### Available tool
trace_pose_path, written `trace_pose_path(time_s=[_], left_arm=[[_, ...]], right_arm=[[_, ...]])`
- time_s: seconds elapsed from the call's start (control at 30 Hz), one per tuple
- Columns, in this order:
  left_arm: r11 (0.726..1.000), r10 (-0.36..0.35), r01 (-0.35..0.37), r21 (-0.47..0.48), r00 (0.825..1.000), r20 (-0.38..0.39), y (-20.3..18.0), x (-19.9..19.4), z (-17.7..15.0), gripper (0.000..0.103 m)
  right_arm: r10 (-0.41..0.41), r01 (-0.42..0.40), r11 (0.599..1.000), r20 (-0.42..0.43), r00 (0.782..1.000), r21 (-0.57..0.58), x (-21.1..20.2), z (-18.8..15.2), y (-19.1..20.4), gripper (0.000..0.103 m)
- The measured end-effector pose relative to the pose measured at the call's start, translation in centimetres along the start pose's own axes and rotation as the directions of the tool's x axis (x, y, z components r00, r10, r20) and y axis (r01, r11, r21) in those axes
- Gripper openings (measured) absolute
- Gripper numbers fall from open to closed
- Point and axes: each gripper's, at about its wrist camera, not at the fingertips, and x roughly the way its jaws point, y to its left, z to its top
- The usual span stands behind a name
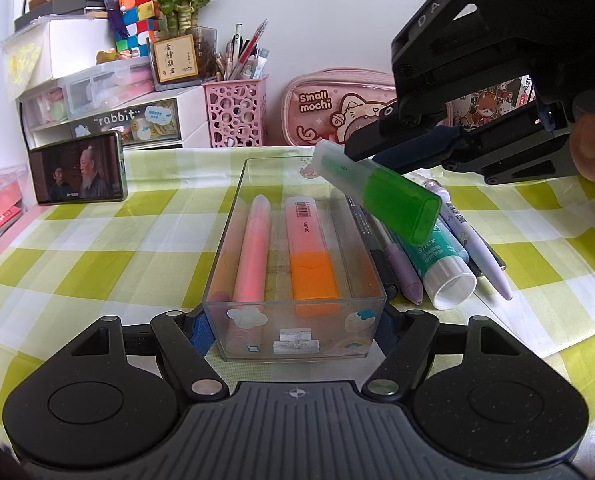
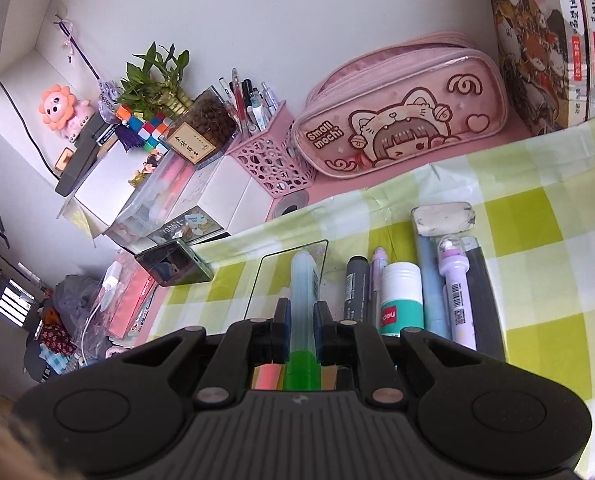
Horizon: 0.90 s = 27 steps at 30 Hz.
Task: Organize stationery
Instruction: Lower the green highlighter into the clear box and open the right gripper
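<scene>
Left wrist view: my left gripper [image 1: 293, 330] brackets the near end of the clear plastic tray [image 1: 233, 216], one blue-padded finger on each side wall; whether the pads actually press the walls I cannot tell. The tray sits on the green-checked tablecloth [image 1: 97, 248] and holds a pink pen [image 1: 251, 248] and an orange highlighter [image 1: 309, 252] lying side by side along its length.

My right gripper [image 1: 361, 152] enters from the upper right with its fingers clamped on the green highlighter [image 1: 377, 188], which hangs tilted above the tray's right wall, its dark green cap end lowest.

Right wrist view: the green highlighter [image 2: 303, 320] runs straight out between the right gripper's [image 2: 300, 328] blue pads [image 2: 283, 328], which close on its barrel. Just right of the tray lie a dark marker [image 2: 355, 288], a lilac pen [image 2: 375, 280], a glue stick [image 2: 401, 296], a purple pen [image 2: 453, 276] and, beyond them, a white eraser [image 2: 443, 218], all untouched on the cloth. A pink pencil case [image 2: 401, 120] stands against the wall.
</scene>
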Motion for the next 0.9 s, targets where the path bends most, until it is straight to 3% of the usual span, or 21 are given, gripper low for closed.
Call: trace_pose_path(time_s=[0.27,0.43,0.53,0.9], left_arm=[[1.000,0.000,0.000,0.001,1.000,0.000,0.0,0.0,0.0,0.073],[1.000,0.000,0.000,0.000,1.000,0.000,0.0,0.0,0.0,0.073],[1.000,0.000,0.000,0.000,1.000,0.000,0.0,0.0,0.0,0.073],[1.000,0.001,-0.001,0.002,1.000,0.001,-0.2,-0.2,-0.1,0.073]], right_arm=[[0.019,-0.016,0.995,-0.027,0.999,0.101,2.0,-0.5,0.4,0.023],[0.004,0.004,0.994,-0.071,0.997,0.109,3.8,-0.4,0.7,0.024],[0.040,-0.028,0.994,-0.113,0.993,0.101,4.7,-0.7,0.7,0.024],[0.054,-0.048,0.996,-0.082,0.995,0.075,3.2,-0.4,-0.1,0.024]])
